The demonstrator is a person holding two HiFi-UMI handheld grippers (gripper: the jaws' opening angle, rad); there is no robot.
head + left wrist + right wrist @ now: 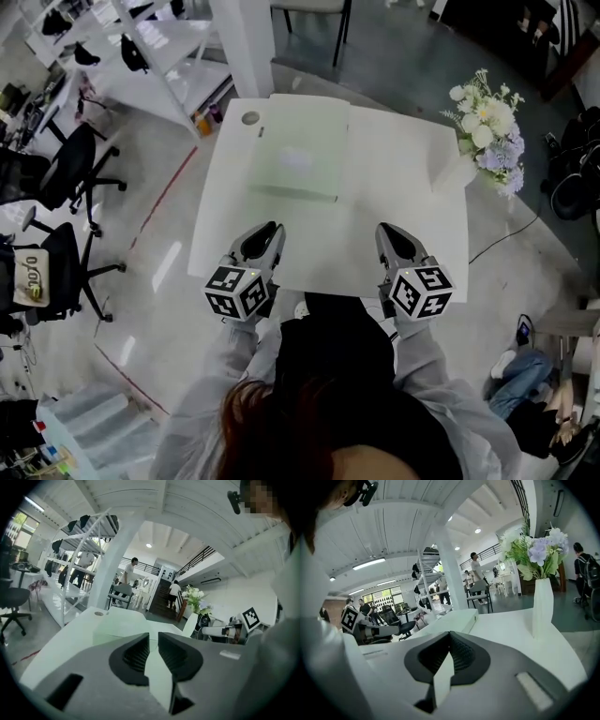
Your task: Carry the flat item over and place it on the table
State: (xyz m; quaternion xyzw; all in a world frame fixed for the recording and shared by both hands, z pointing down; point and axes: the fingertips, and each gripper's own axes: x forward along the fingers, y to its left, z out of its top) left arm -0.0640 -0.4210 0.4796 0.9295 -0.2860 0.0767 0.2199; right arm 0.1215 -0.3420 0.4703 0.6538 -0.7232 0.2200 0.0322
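Observation:
The flat item is a pale green slab that lies on the far middle of the white table. It also shows ahead in the left gripper view and in the right gripper view. My left gripper hovers over the table's near left part, short of the slab; a narrow gap stays between its jaws and nothing is in it. My right gripper is level with it over the near right part, jaws closed together and empty.
A white vase of flowers stands at the table's far right corner. A small round cap sits in the far left corner. A white pillar and shelving rise behind; office chairs stand at the left. People walk in the background.

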